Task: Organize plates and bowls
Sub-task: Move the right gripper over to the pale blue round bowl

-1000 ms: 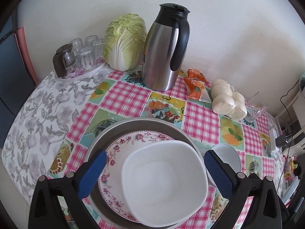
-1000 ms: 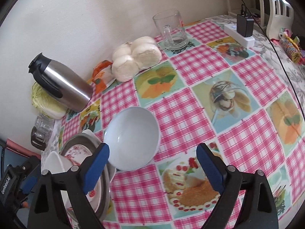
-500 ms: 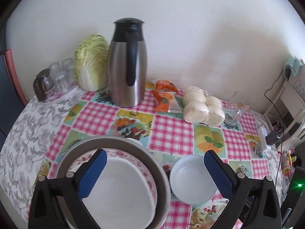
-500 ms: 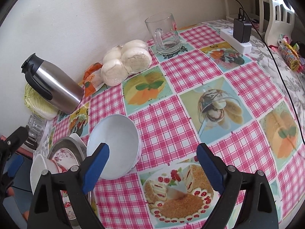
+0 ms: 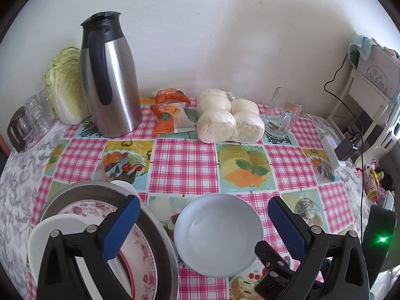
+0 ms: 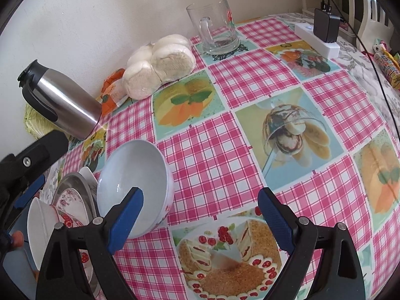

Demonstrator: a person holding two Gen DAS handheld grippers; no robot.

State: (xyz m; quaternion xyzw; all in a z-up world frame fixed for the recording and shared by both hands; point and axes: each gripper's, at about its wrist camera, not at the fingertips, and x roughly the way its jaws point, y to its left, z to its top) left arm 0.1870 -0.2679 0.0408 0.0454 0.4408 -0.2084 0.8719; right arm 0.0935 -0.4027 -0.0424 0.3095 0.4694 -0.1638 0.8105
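Fingers on both my grippers spread wide, nothing between them. Left gripper [image 5: 200, 221] hangs over the round white bowl [image 5: 218, 233], which sits upright on the checked tablecloth [image 5: 182, 160] between my blue pads [image 5: 120, 227]. Right gripper [image 6: 200, 212] frames the same bowl [image 6: 133, 187] at its left pad; can't tell if pad and rim touch. Just left of the bowl: metal basin [image 5: 160, 227] holding a floral plate [image 5: 140, 245] with a squarish white bowl [image 5: 47, 230] on top. Another white rim [image 5: 125, 186] peeks from behind the basin. Further out along the wall: steel thermos jug [image 5: 112, 80], cabbage [image 5: 65, 87], orange snack packets [image 5: 170, 115], bagged steamed buns [image 5: 227, 120], glass mug [image 5: 282, 117]. Power strip with black adapter [image 6: 325, 27] at the far right edge of the table.
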